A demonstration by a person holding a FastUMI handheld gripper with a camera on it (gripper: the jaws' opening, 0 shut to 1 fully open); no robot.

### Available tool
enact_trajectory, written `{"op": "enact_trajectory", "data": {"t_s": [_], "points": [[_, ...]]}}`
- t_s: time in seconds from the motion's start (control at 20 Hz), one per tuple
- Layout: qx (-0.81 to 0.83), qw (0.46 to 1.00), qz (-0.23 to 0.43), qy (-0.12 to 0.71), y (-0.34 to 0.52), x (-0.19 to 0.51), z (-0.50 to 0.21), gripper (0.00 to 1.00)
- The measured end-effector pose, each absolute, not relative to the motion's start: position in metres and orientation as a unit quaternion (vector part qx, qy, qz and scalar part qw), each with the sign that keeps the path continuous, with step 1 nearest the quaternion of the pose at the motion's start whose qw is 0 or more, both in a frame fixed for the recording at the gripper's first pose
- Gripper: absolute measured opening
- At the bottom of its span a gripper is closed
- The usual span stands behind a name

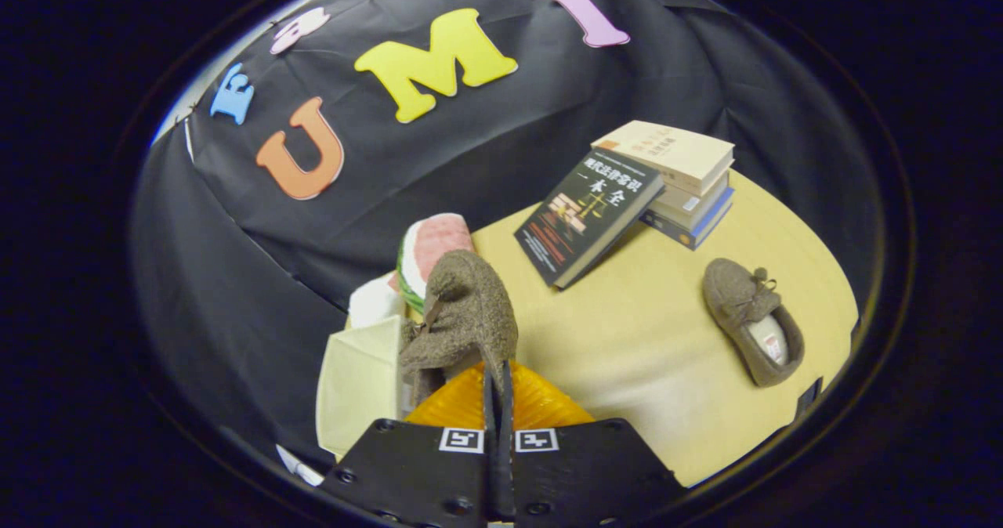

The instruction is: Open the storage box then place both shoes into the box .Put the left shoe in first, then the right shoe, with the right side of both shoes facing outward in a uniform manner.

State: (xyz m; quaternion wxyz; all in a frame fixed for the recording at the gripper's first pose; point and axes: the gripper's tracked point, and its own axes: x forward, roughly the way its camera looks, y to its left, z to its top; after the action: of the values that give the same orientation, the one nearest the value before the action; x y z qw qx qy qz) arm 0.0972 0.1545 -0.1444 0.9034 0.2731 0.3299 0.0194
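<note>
My gripper is shut on the rim of a brown fuzzy shoe, which stands up lifted just ahead of the fingers. The cream storage box sits directly left of the fingers, below the held shoe; part of it is hidden behind the shoe, and I cannot tell how its lid stands. A second brown shoe with a small bow lies on the tan table to the right, its opening facing up.
A watermelon-slice plush and a white object sit just beyond the box and held shoe. A dark book leans against a stack of books at the table's far right.
</note>
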Motion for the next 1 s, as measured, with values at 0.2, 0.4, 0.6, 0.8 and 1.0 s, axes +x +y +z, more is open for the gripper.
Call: {"op": "enact_trajectory", "data": {"t_s": [0.2, 0.4, 0.6, 0.8, 1.0], "points": [[0.303, 0.898, 0.045, 0.316, 0.23, 0.107, -0.116, 0.0], [0.317, 0.884, 0.068, 0.335, 0.308, 0.113, -0.126, 0.0], [0.315, 0.881, 0.074, 0.346, 0.359, 0.119, -0.159, 0.0], [0.305, 0.875, 0.072, 0.368, 0.386, 0.12, -0.191, 0.0], [0.288, 0.877, 0.069, 0.377, 0.401, 0.116, -0.208, 0.0]]}}
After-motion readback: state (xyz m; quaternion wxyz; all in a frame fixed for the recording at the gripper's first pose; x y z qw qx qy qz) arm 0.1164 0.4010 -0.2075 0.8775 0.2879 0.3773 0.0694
